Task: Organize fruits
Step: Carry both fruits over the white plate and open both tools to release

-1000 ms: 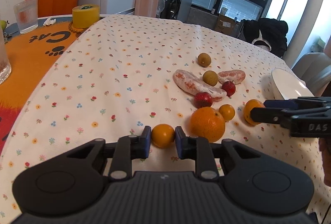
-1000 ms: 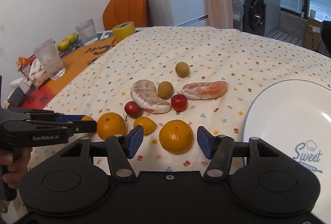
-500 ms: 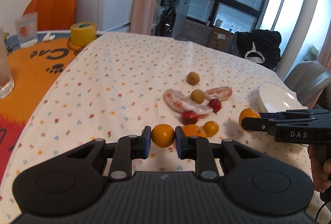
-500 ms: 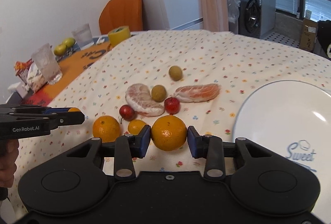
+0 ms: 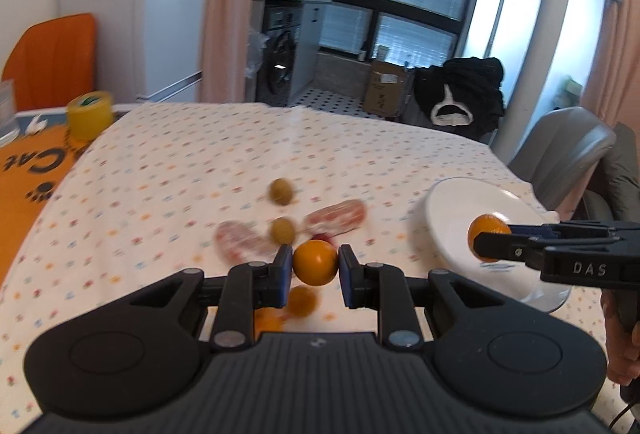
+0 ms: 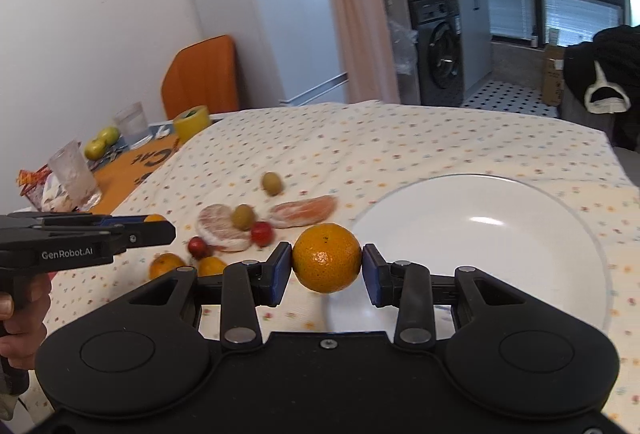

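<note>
Left wrist view: the left gripper (image 5: 315, 262) has its blue-padded fingers closed on a small smooth round orange fruit (image 5: 315, 262), lifted clear of the white floral tablecloth (image 5: 168, 169). Just below the fingers, on the cloth, lie two more blurred orange fruits (image 5: 301, 300). Ahead of the tips sit two round olive-green fruits (image 5: 280, 191), two peeled pinkish citrus pieces (image 5: 337, 214), and a small dark red fruit (image 5: 320, 237) partly hidden behind the held one. To the right, the right gripper (image 5: 490, 238) reaches in sideways, clamped on a larger dimpled orange mandarin (image 5: 486, 229) above the round white ceramic plate (image 5: 448, 218). Far left, a yellow tape roll (image 5: 88, 114) stands on an orange mat.

Right wrist view: the right gripper (image 6: 326, 258) holds the mandarin (image 6: 326, 258) tight between its pads, at the near left edge of the plate (image 6: 500, 234), raised above it. To the left, the left gripper (image 6: 160, 224) pokes in, a sliver of its orange fruit (image 6: 154, 218) showing between the fingers, with a hand (image 6: 22, 318) on its grip. Between the two grippers lies the loose fruit on the tablecloth (image 6: 360, 145).
</note>
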The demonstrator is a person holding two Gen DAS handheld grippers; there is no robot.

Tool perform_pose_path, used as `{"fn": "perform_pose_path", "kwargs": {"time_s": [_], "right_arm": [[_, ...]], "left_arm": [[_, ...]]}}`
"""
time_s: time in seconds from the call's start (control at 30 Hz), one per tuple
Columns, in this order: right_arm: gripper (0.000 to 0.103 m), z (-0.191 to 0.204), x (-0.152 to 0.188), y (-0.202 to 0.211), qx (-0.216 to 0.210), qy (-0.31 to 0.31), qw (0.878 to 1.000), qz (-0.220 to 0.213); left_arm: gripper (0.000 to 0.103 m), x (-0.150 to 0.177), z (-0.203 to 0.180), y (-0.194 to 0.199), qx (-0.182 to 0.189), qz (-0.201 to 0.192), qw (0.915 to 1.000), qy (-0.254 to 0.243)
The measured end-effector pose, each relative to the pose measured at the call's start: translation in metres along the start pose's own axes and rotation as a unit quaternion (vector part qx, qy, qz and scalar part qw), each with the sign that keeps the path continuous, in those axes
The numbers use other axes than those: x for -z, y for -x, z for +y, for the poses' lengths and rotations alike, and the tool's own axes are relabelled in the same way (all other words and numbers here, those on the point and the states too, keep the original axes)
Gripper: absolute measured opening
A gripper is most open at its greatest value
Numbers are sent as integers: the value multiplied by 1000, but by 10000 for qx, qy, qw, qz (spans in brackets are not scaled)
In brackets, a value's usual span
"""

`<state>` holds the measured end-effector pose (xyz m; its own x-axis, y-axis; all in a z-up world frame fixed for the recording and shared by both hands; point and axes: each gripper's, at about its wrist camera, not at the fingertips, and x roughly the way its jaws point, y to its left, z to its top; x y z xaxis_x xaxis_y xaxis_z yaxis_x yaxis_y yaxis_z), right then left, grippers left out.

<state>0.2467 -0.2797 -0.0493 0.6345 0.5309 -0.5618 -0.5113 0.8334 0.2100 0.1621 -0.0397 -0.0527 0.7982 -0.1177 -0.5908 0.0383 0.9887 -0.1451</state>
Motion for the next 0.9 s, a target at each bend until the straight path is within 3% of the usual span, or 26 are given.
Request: {"fn": "perform_pose_path", "kwargs": {"time_s": [0.43,0.9], "right_arm": [[36,-62,19,29,457,-417,9980,-108],[36,-87,37,39,647,-586,9962,-61]], "left_arm": [[23,-11,-74,-30,448,82,9976,-515],[23,0,-120,-67,783,475,9927,-784]]}}
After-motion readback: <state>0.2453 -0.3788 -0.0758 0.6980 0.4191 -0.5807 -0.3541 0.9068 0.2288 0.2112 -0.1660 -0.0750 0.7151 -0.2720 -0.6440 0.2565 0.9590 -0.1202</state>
